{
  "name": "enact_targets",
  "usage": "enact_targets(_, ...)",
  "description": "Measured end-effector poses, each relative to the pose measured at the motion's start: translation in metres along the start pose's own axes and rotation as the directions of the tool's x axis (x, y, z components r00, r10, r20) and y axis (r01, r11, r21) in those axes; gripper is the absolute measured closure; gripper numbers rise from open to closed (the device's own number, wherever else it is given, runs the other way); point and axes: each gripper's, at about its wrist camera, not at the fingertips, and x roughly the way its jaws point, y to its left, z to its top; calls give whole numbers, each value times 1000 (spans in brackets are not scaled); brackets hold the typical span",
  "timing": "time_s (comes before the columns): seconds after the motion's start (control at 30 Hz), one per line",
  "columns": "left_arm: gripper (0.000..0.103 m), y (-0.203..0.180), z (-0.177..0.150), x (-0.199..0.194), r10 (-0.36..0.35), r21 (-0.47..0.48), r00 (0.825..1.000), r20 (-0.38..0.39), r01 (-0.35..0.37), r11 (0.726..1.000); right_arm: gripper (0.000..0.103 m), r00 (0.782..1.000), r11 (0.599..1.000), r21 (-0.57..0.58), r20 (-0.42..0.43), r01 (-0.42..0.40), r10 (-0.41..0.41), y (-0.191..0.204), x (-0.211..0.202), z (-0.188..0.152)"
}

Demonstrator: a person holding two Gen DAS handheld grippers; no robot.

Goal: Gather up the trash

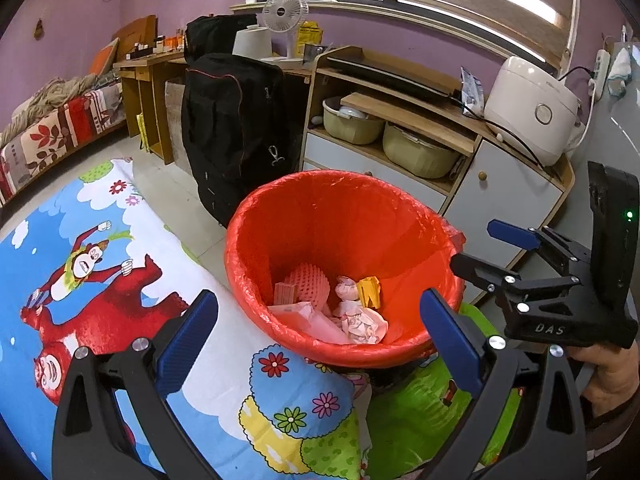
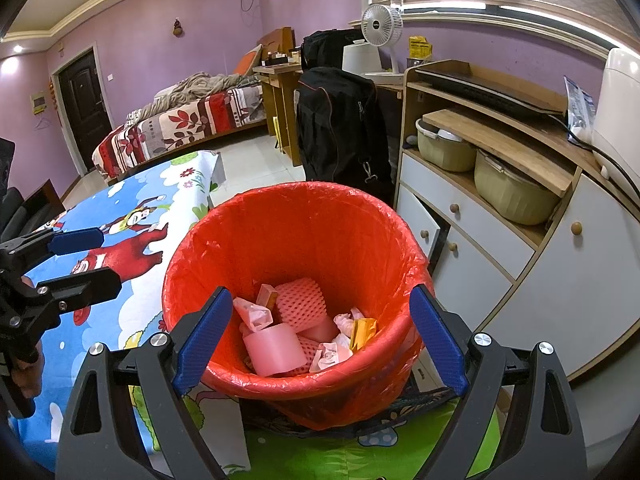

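Now both grippers are hovering over the bin (image 2: 296, 280), jaws gaping, holding nothing.
Trash (image 2: 304, 324) is lying at the bottom, dead ahead at twelve o'clock of the right gripper (image 2: 320, 344); left gripper (image 1: 316, 344) is sitting alongside.

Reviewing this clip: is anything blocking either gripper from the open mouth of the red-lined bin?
Nothing visible does. The bin stands uncovered, trash lying low inside, well beneath the rim. The right gripper and left gripper are both open and empty, facing its mouth with clear air between.
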Motion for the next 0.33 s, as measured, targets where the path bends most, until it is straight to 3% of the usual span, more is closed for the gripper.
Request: enact_targets(0.33,5,3,1,-1,21,-16,1000,4,-21,1000,18,1000,1000,0,0,-1,1,0,0,0)
